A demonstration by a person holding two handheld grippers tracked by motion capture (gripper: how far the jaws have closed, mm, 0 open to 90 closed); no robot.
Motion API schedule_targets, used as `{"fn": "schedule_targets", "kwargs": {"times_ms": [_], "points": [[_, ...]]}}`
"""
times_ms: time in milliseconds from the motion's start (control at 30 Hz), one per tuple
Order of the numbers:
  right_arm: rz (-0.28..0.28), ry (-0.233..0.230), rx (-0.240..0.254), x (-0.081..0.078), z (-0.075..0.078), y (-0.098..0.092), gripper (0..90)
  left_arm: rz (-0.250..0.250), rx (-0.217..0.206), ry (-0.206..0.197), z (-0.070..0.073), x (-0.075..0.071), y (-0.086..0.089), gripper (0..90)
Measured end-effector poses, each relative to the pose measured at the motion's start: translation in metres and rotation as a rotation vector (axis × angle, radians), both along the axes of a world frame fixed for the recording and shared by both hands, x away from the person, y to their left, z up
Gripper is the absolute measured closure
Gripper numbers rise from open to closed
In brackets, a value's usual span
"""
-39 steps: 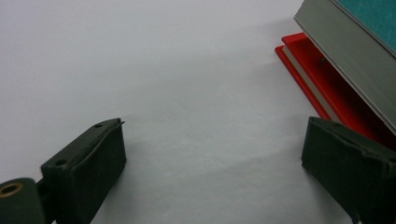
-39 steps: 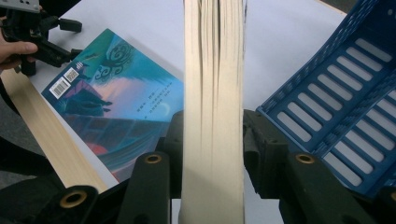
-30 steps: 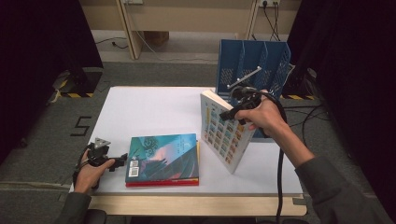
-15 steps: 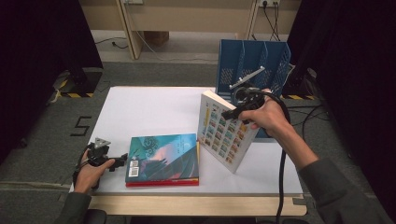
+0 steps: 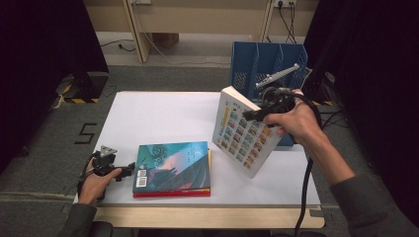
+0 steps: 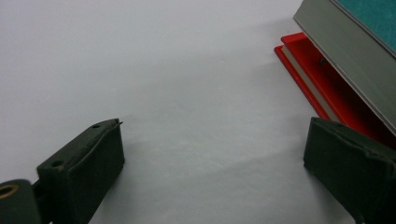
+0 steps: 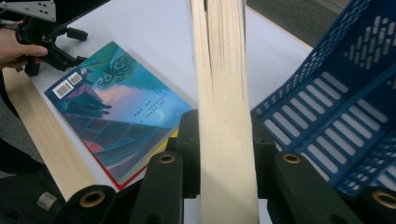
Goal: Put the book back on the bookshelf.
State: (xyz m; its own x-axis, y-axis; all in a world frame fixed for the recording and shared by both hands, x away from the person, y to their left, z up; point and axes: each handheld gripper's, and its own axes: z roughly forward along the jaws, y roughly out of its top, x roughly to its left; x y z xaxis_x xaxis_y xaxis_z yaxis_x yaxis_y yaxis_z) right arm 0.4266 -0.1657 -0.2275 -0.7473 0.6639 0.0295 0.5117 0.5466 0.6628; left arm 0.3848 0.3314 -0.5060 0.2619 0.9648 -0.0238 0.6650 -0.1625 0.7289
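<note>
While the right gripper clamps the tilted white book, that book hangs above the worktop beside the blue rack. Left gripper sits wide open on the worktop, just beside the stacked books.

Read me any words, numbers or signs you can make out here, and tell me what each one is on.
"5": a large dark figure on the floor left of the table.
Barcode stickers on the teal book: digits too small to read.
Small white print on the teal book's cover: blurred.
Tiled cover of the white book in the right gripper: print too small to read.
Nothing else legible.
</note>
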Motion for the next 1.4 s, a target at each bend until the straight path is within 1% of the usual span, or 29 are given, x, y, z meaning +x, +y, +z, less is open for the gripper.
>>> {"fn": "schedule_targets", "kwargs": {"times_ms": [33, 67, 100, 133, 167, 200, 233, 267, 300, 367, 433, 500, 533, 667, 700, 800, 833, 900, 1067, 1200, 1333, 1400], "points": [[0.0, 0.0, 0.0, 0.0, 0.0, 0.0, 73.4, 0.0, 0.0, 0.0, 0.0, 0.0, 0.0, 3.6], [0.001, -0.013, -0.006, -0.003, 0.009, -0.001, 73.4, -0.002, 0.001, 0.001, 0.0, 0.0, 0.0, 3.4], [-0.004, -0.024, -0.008, -0.004, 0.014, -0.002, 73.3, -0.001, 0.002, 0.0, 0.0, 0.0, 0.0, 3.3], [-0.004, -0.024, -0.008, -0.004, 0.014, -0.002, 73.3, -0.001, 0.002, 0.0, 0.0, 0.0, 0.0, 3.2], [-0.012, -0.037, -0.014, -0.005, 0.023, -0.003, 73.3, -0.001, 0.001, 0.0, 0.0, 0.0, 0.0, 3.2], [-0.012, -0.037, -0.014, -0.005, 0.023, -0.003, 73.3, -0.001, 0.001, 0.0, 0.0, 0.0, 0.0, 3.1], [-0.021, -0.043, -0.006, -0.005, 0.032, -0.006, 73.4, -0.002, 0.001, 0.001, 0.0, 0.0, 0.0, 3.1], [-0.034, -0.053, -0.004, -0.006, 0.036, -0.008, 73.4, -0.002, 0.0, 0.001, 0.0, 0.0, 0.0, 3.0], [-0.034, -0.056, -0.001, -0.005, 0.039, -0.01, 73.4, -0.004, -0.001, 0.001, 0.0, 0.0, 0.0, 2.9], [-0.054, -0.067, 0.011, -0.004, 0.044, -0.015, 73.4, -0.005, 0.001, 0.002, 0.0, 0.0, 0.0, 2.7], [-0.063, -0.078, 0.01, -0.005, 0.049, -0.017, 73.4, -0.004, 0.001, 0.001, 0.0, 0.0, 0.0, 2.6], [-0.07, -0.088, 0.003, -0.005, 0.055, -0.019, 73.4, -0.005, 0.001, 0.002, 0.0, 0.0, 0.0, 2.6], [-0.074, -0.092, 0.007, -0.005, 0.058, -0.021, 73.4, -0.005, 0.002, 0.002, 0.0, 0.0, 0.0, 2.6], [-0.116, -0.101, -0.002, 0.001, 0.069, -0.027, 73.4, -0.005, 0.001, 0.003, 0.0, 0.0, 0.0, 2.5], [-0.116, -0.105, -0.008, 0.003, 0.071, -0.028, 73.3, -0.005, 0.001, 0.004, 0.0, 0.001, 0.0, 2.3], [-0.135, -0.105, -0.035, 0.01, 0.076, -0.028, 73.3, -0.005, 0.001, 0.004, 0.0, 0.001, -0.001, 1.8], [-0.135, -0.105, -0.035, 0.01, 0.076, -0.028, 73.3, -0.005, 0.001, 0.004, 0.0, 0.001, -0.001, 1.7], [-0.16, -0.112, -0.044, 0.018, 0.08, -0.029, 73.3, -0.006, 0.001, 0.004, 0.0, 0.001, -0.001, 1.5], [-0.195, -0.115, -0.039, 0.034, 0.081, -0.03, 73.3, -0.005, 0.0, 0.004, 0.0, 0.001, -0.001, 1.2], [-0.219, -0.112, -0.034, 0.049, 0.079, -0.029, 73.3, -0.005, 0.0, 0.004, 0.0, 0.001, -0.001, 1.1], [-0.249, -0.109, -0.009, 0.063, 0.077, -0.028, 73.3, -0.006, 0.0, 0.005, -0.001, 0.001, -0.001, 1.0], [-0.254, -0.109, -0.012, 0.069, 0.077, -0.026, 73.4, -0.005, 0.0, 0.005, -0.001, 0.001, -0.001, 0.9]]}}
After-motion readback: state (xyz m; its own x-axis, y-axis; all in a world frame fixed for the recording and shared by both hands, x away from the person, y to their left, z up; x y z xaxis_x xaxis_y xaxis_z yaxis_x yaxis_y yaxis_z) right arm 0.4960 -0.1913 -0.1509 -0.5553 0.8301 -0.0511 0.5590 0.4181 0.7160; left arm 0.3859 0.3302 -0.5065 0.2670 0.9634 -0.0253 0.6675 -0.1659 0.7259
